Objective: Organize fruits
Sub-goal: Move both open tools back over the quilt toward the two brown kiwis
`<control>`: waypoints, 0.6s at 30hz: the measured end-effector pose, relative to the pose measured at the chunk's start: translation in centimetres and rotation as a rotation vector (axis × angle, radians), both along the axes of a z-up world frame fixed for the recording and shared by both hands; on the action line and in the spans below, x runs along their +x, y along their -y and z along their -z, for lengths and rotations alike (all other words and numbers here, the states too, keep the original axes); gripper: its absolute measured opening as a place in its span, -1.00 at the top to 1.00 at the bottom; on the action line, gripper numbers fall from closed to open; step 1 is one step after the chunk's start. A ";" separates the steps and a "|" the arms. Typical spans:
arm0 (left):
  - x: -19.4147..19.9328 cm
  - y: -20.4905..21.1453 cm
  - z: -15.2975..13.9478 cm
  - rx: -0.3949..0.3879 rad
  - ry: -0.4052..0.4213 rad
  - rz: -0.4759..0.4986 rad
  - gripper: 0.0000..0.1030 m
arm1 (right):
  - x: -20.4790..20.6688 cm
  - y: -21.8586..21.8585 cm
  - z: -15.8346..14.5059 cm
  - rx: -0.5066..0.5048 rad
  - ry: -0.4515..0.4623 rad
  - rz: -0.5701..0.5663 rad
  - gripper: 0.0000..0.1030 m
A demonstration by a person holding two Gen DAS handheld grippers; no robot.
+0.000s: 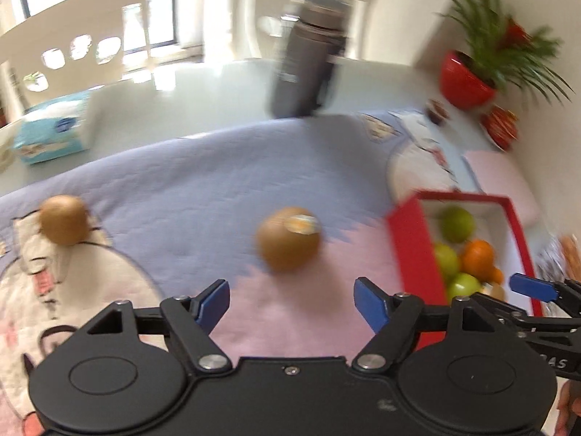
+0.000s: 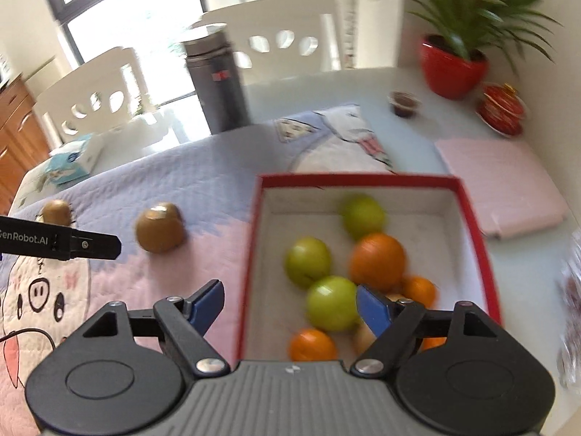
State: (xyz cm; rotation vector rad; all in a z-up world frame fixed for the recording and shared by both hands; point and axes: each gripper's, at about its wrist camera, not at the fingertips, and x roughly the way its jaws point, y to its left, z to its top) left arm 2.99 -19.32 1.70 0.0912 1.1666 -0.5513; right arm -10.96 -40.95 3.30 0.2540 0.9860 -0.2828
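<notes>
Two brown kiwis lie on the quilted cloth. The near kiwi (image 1: 288,238) sits just ahead of my open, empty left gripper (image 1: 292,299); it also shows in the right wrist view (image 2: 159,232). The far kiwi (image 1: 63,223) lies to the left (image 2: 56,211). A red box (image 2: 472,210) with a white inside holds green apples (image 2: 308,261) and oranges (image 2: 377,262). My right gripper (image 2: 290,307) is open and empty, low over the box's near end. The box shows at the right in the left wrist view (image 1: 410,239).
A dark thermos (image 1: 308,54) stands at the far edge of the cloth. A tissue pack (image 1: 54,130) lies far left. A red plant pot (image 2: 452,67), a red lidded dish (image 2: 503,109), a small cup (image 2: 403,103) and a folded pink cloth (image 2: 501,196) are at the right.
</notes>
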 end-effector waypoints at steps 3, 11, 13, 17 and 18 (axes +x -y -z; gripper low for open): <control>2.0 -2.7 0.1 0.006 0.001 -0.059 -0.76 | 2.5 -1.4 -0.4 0.016 0.011 -0.038 -0.58; 7.2 -9.1 1.3 0.034 0.012 -0.198 -0.82 | 8.6 -5.5 -0.1 0.055 0.019 -0.132 -0.68; 8.4 -10.2 2.0 0.050 0.009 -0.221 -0.82 | 10.0 -6.5 0.5 0.065 0.011 -0.158 -0.69; 10.6 -12.0 3.5 0.060 -0.003 -0.252 -0.83 | 12.7 -8.2 2.1 0.075 -0.019 -0.206 -0.69; 11.1 -12.3 3.9 0.062 -0.006 -0.258 -0.83 | 13.2 -8.5 2.6 0.076 -0.029 -0.215 -0.69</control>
